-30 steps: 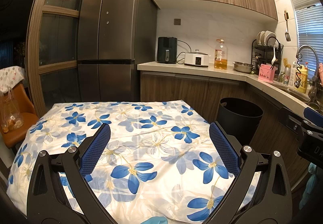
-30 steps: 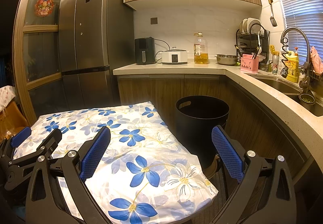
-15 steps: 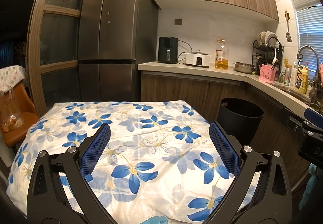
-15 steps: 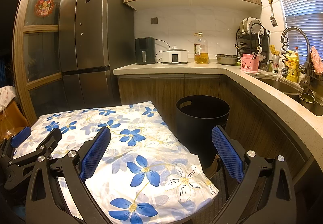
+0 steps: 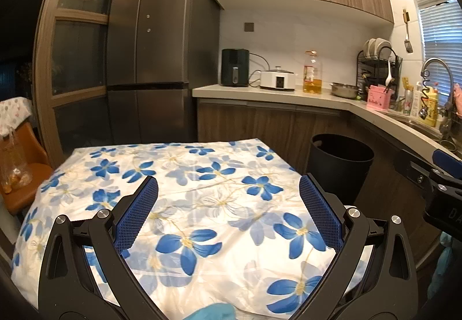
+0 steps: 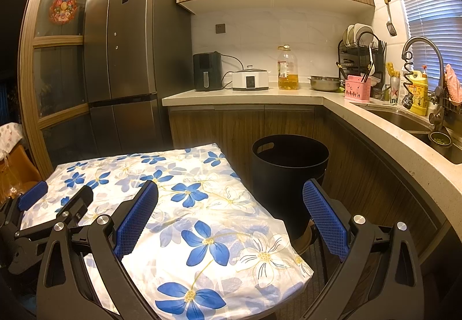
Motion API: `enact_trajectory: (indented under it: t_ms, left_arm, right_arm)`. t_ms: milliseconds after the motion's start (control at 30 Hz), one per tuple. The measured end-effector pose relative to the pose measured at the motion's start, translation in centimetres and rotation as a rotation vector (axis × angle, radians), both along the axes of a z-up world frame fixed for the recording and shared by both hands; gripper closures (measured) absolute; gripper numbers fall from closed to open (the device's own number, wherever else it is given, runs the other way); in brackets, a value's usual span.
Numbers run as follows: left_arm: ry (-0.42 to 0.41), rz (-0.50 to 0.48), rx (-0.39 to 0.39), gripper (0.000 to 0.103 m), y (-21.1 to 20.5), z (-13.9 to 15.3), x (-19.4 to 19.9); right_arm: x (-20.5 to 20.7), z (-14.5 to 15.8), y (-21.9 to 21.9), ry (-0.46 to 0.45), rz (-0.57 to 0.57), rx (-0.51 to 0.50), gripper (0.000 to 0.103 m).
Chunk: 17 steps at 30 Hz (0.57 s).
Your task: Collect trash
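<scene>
A black round trash bin [image 5: 340,164] stands on the floor right of the table, against the wooden cabinets; it also shows in the right wrist view [image 6: 288,175]. I see no trash on the flowered tablecloth [image 5: 202,204]. My left gripper [image 5: 228,213] is open and empty above the table's near half. My right gripper [image 6: 231,219] is open and empty over the table's right corner, with the bin just beyond it. The left gripper shows at the lower left of the right wrist view [image 6: 55,201].
A grey fridge [image 5: 161,48] stands behind the table. The counter [image 6: 260,96] holds an air fryer, a cooker, an oil bottle, a dish rack and a sink [image 6: 404,121]. An orange chair [image 5: 20,175] with a plastic bag stands left of the table.
Nothing has visibly changed apart from a very slight shift of the left wrist view.
</scene>
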<state>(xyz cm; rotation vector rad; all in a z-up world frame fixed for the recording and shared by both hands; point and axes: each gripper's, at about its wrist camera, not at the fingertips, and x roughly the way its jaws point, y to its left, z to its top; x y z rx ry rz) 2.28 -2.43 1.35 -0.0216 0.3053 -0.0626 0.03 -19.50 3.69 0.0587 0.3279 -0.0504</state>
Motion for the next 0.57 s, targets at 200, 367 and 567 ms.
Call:
enact_trajectory:
  t_ms: [200,367,567]
  left_arm:
    - [-0.02,0.047,-0.012,0.019,0.24,-0.11,-0.07]
    - [-0.012,0.066,-0.023,0.011,0.74,-0.13,0.19]
    - [-0.018,0.058,-0.042,0.006,0.82,-0.04,-0.02]
  right_arm:
    - [-0.09,-0.13,-0.25,0.001,-0.008,0.007,0.006]
    - [-0.04,-0.18,-0.34,0.002,-0.007,0.01,0.006]
    - [-0.11,-0.2,-0.43,0.004,-0.004,0.012,0.006]
